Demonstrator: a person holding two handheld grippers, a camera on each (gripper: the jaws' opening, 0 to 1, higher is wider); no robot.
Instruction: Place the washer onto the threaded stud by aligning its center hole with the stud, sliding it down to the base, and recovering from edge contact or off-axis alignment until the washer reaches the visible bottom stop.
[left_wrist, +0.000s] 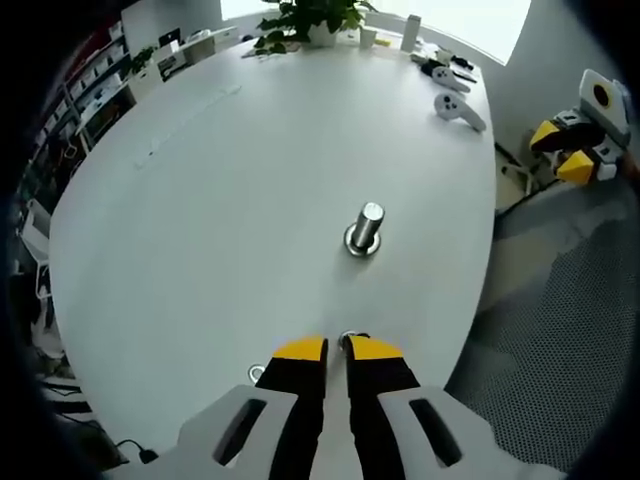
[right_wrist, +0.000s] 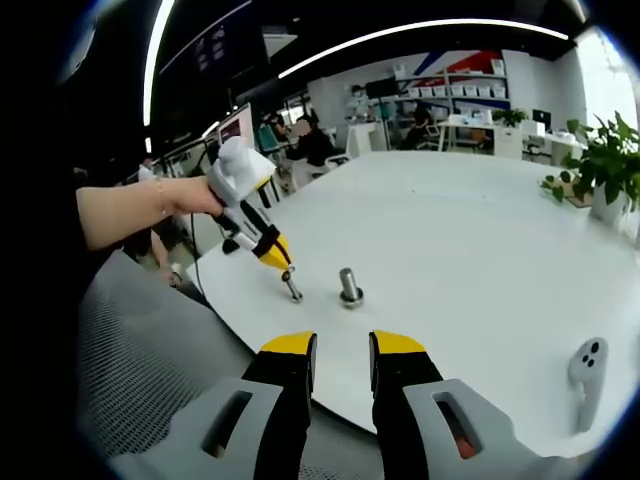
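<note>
Smooth metal stud stands upright on white table, axis vertical. Left gripper clamped on washer. Right gripper jaws apart, holding nothing.

An open-plan office: a large white surface with potted plants, desks and shelving at upper right, seated people and ceiling light strips.

Worktop plain white. Threaded stud bright silver metal, base the same. Left gripper: jaws black with yellow tips, body white. Right gripper same black, yellow, white. Plant green, white pot. Floor grey, fine speckled pattern.
</note>
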